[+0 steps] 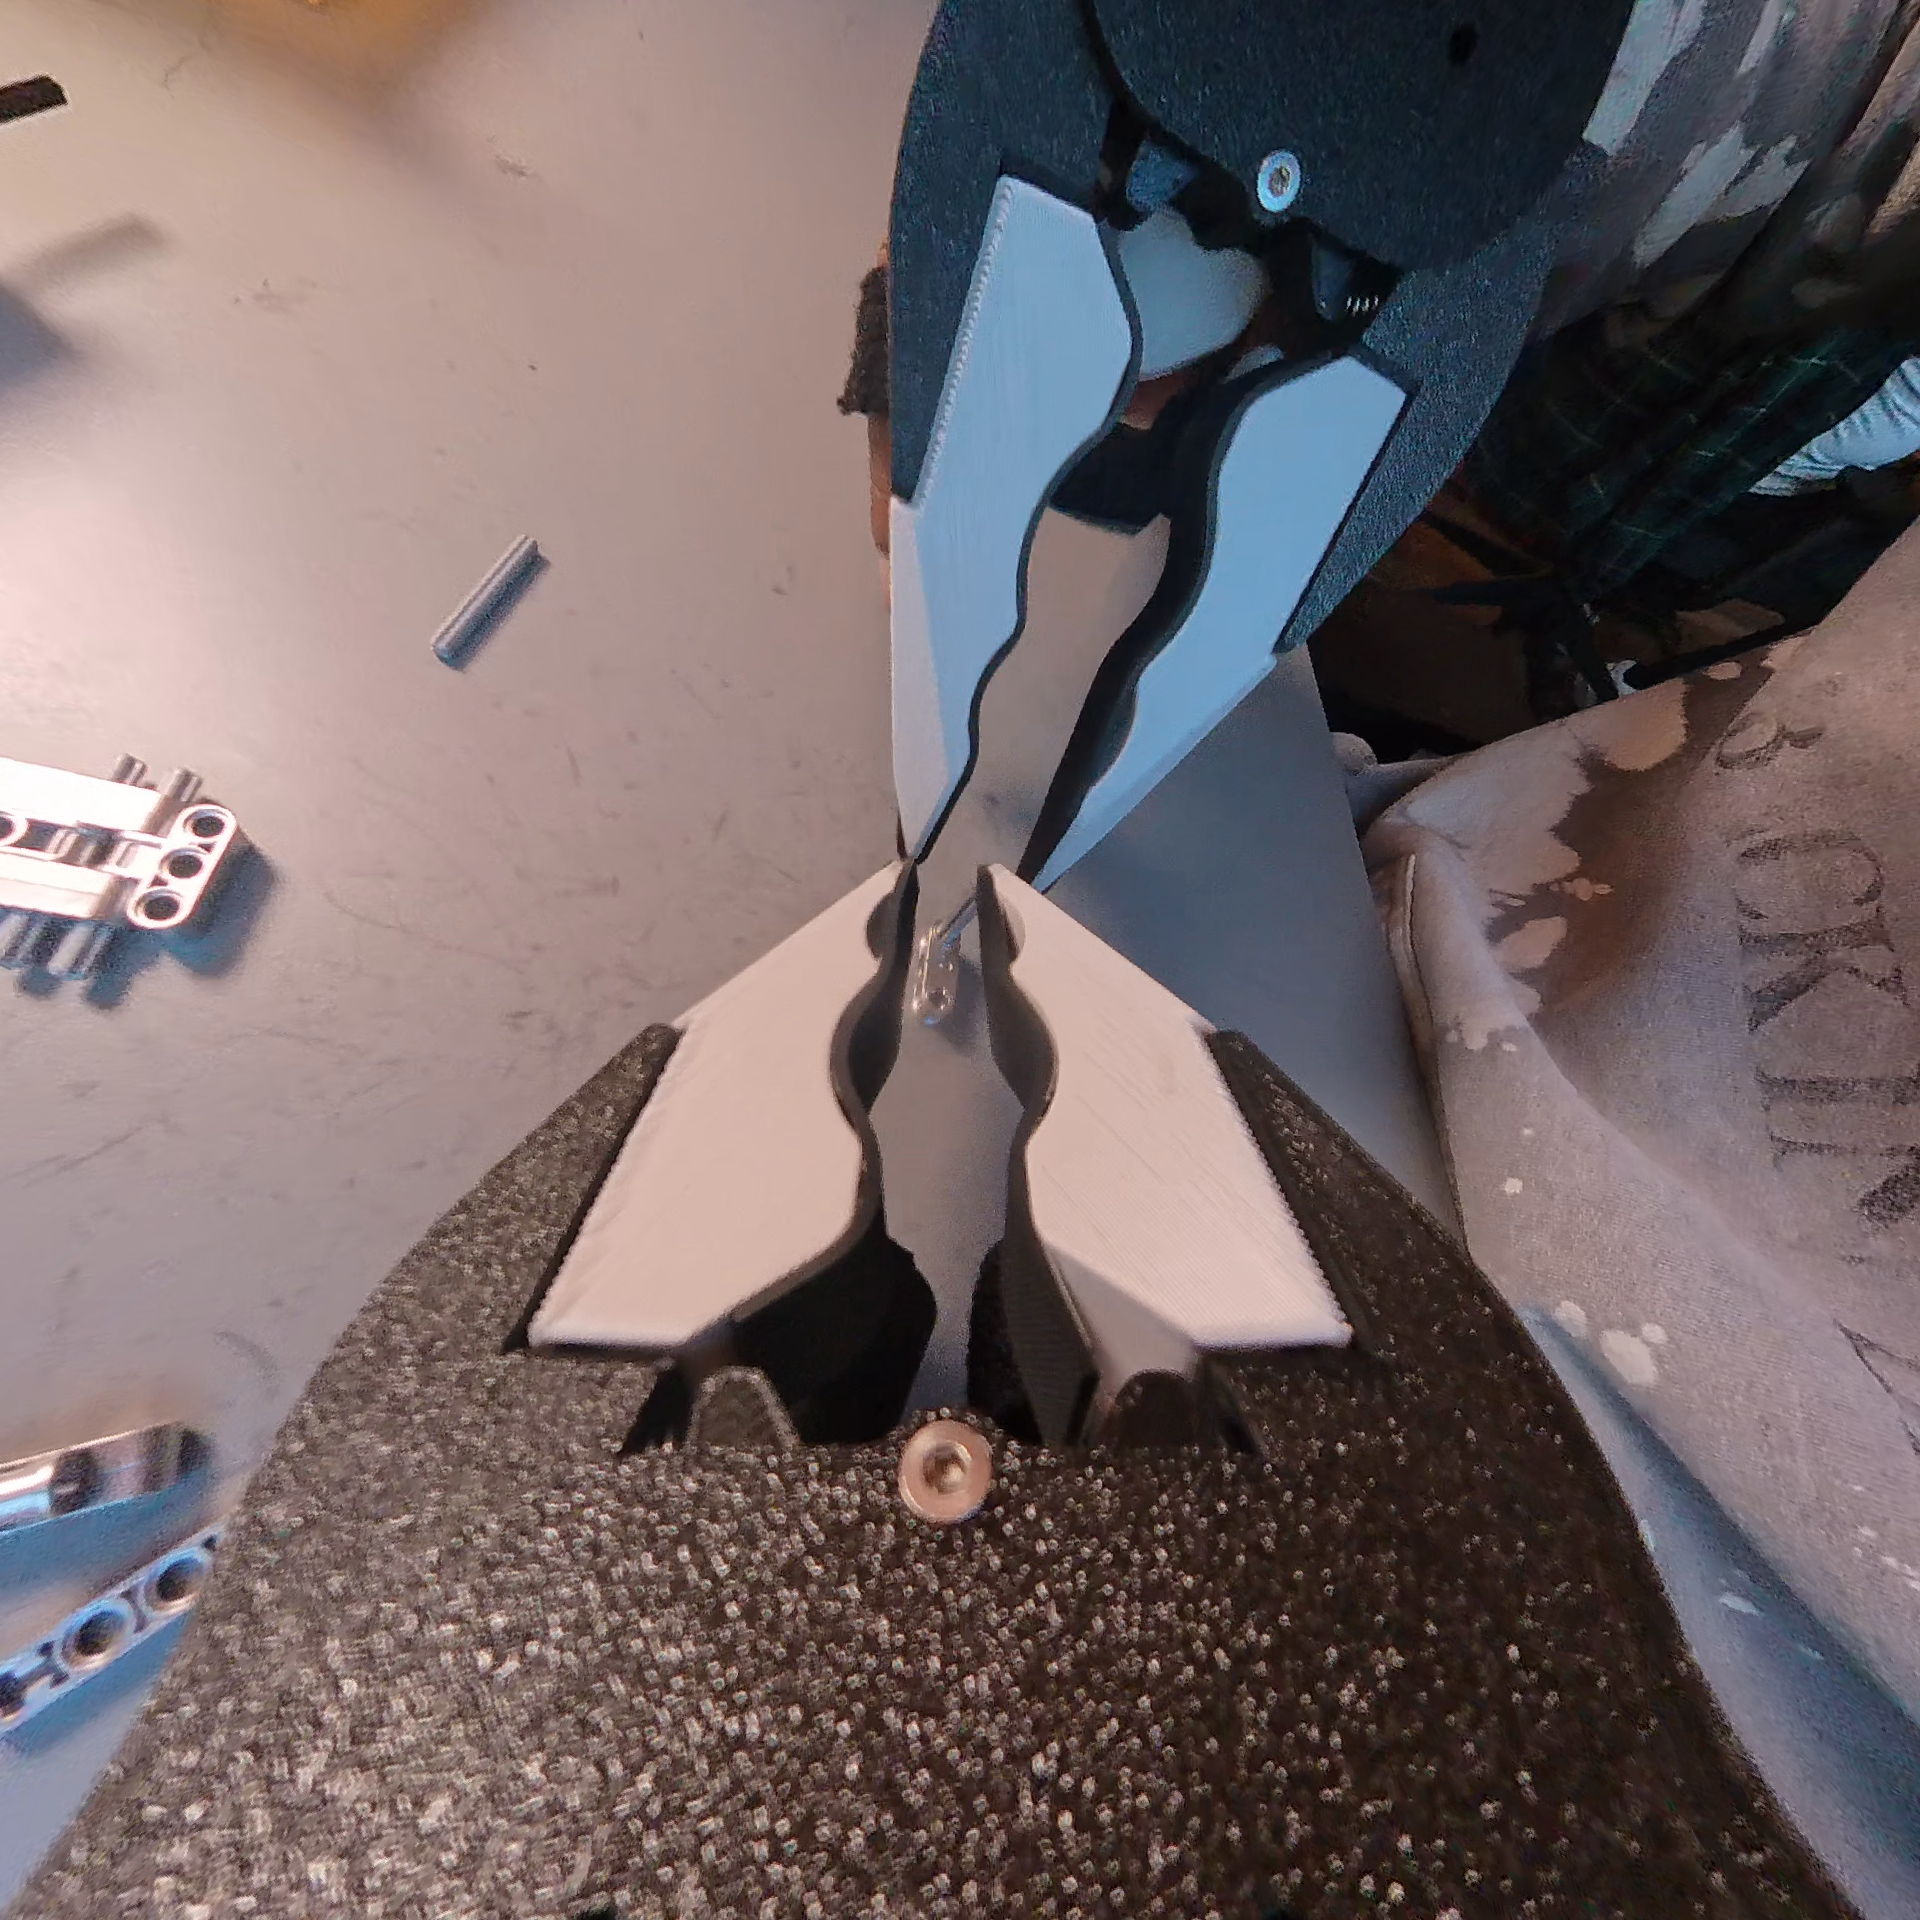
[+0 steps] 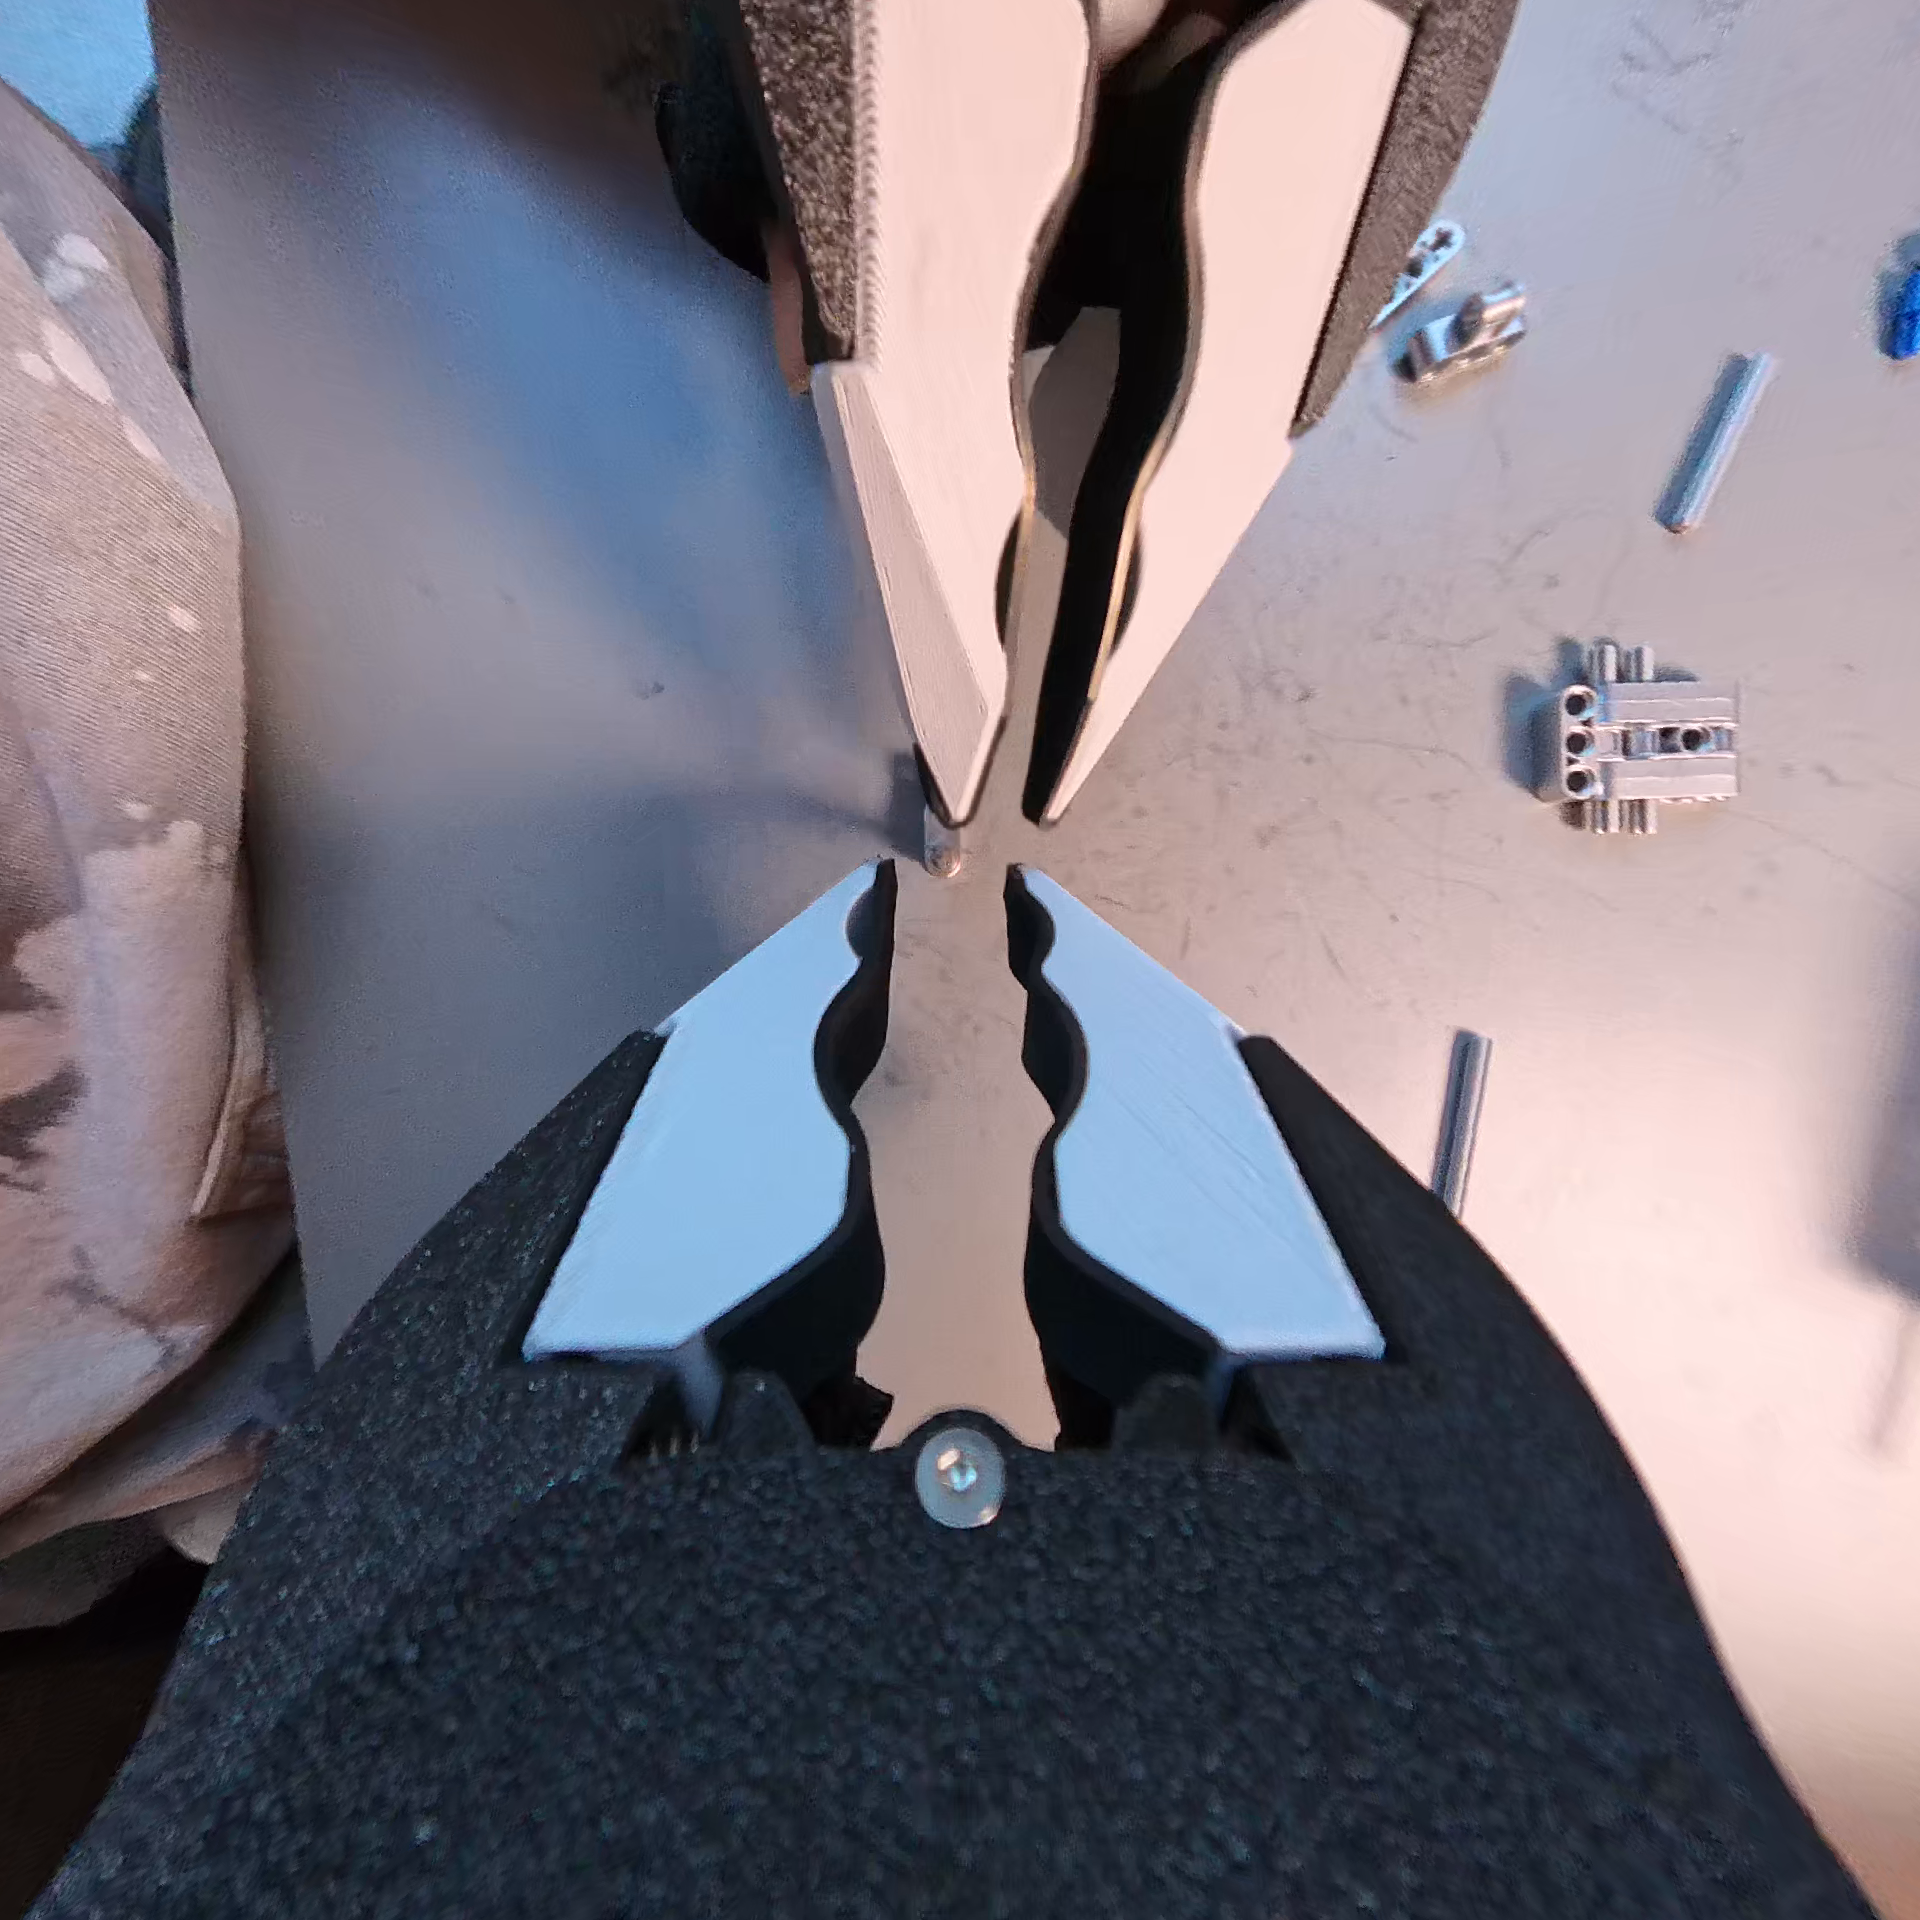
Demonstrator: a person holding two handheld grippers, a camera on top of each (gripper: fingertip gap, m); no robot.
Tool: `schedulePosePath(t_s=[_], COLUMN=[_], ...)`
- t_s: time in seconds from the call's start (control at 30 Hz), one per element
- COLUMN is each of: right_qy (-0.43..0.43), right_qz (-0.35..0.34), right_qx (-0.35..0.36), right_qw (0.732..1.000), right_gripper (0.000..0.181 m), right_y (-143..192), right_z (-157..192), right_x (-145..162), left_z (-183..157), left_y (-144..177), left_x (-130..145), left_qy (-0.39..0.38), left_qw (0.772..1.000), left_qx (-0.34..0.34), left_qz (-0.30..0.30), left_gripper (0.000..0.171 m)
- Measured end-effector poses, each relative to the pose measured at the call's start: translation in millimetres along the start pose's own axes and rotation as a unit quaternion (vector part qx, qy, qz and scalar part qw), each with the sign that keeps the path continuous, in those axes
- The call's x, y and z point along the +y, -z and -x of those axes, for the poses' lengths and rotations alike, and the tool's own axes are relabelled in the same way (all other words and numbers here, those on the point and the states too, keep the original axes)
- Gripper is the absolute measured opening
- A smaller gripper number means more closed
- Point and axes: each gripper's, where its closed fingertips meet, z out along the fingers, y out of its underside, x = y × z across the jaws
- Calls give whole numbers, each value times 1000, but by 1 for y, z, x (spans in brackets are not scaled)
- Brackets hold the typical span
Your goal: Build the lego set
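L gripper (image 1: 945,878) at 6, R gripper (image 2: 948,871) at 12, tip to tip so both reach the small silver bit (image 1: 935,977). Both slightly spread, neither pinching it afaict. Grey block (image 2: 1626,743) lies at R's 3.

The two claws meet tip to tip, blocking each other; bare tabletop (image 2: 1299,644) lies open toward the grey building-brick assembly (image 2: 1631,743).

left gripper (image 1: 943,883) open | small grey part (image 1: 935,971) between fingertips | right gripper (image 1: 971,868) opposite, tips nearly touching | grey rod (image 1: 486,601) far left
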Motion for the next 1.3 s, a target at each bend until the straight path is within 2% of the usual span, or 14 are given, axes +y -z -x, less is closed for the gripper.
schedulePosePath(t_s=[0.1,0.2,0.33,0.47,0.9,1.17,1.3], right_qy=[-18,-2,49,50,59,55,62], right_qz=[-14,-19,7,31,80,57,73], right_qx=[-16,-13,5,5,0,4,5], right_qw=[1000,1000,999,998,995,997,995], right_gripper=[12,0,0,0,0,0,0], right_y=[9,13,11,8,-5,4,0], right_z=[2,3,5,3,2,-1,0], right_x=[-3,-9,-13,-13,2,-12,-9], left_z=[1,4,-2,0,5,5,4], left_y=[9,7,-4,-9,-12,-13,-13], left_x=[4,23,31,36,36,36,36], left_qy=[-15,-57,-78,-96,-110,-111,-113], left_qw=[1000,996,993,989,987,987,986], left_qx=[4,-8,-4,-20,-45,-43,-45], left_qz=[16,68,92,109,112,111,112], left_gripper=[12,16,17,17,7,7,7])
